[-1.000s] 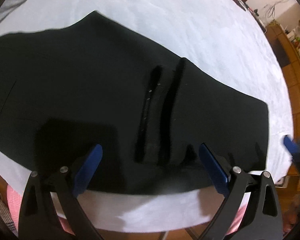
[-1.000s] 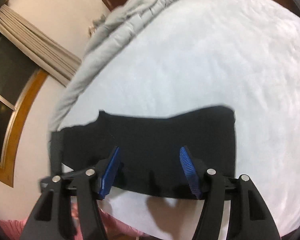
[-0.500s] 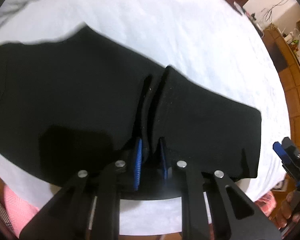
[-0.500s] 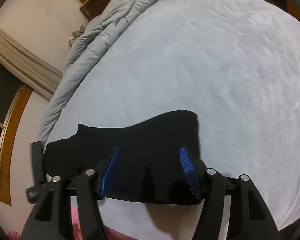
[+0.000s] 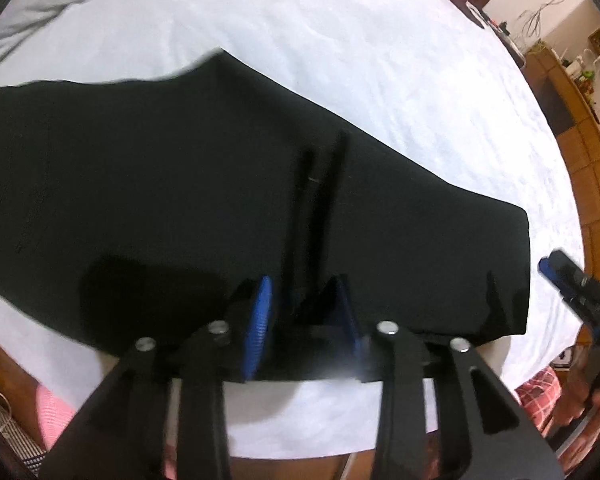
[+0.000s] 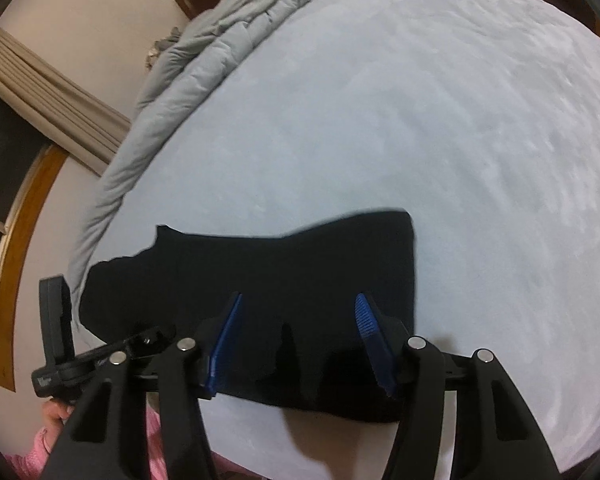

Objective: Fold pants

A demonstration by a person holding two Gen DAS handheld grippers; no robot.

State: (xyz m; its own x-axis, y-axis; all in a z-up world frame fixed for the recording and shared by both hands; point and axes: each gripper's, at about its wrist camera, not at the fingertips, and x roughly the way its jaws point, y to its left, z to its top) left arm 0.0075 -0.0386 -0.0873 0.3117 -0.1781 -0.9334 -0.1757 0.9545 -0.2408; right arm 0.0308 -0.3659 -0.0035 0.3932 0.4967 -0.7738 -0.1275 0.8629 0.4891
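Observation:
Black pants (image 5: 160, 184) lie flat on the white bed, near its front edge. My left gripper (image 5: 304, 312) sits at the pants' near edge, its blue pads partly apart around a raised ridge of black cloth (image 5: 320, 200). In the right wrist view the pants (image 6: 280, 272) lie under my right gripper (image 6: 298, 340), which is open and hovers over their near edge, close to the right end. The right gripper also shows in the left wrist view (image 5: 572, 284), beyond the pants' right end.
The white bed sheet (image 6: 420, 120) stretches far behind the pants. A grey duvet (image 6: 220, 48) is bunched at the back left. A curtain and a wood-framed window (image 6: 28, 92) are on the left. Wooden furniture and tiled floor (image 5: 580, 120) lie to the right.
My left gripper closed on a pinch of the pants half a second ago and has since opened partway; the ridge of cloth still stands. My right gripper stays open and has shifted slightly over the pants.

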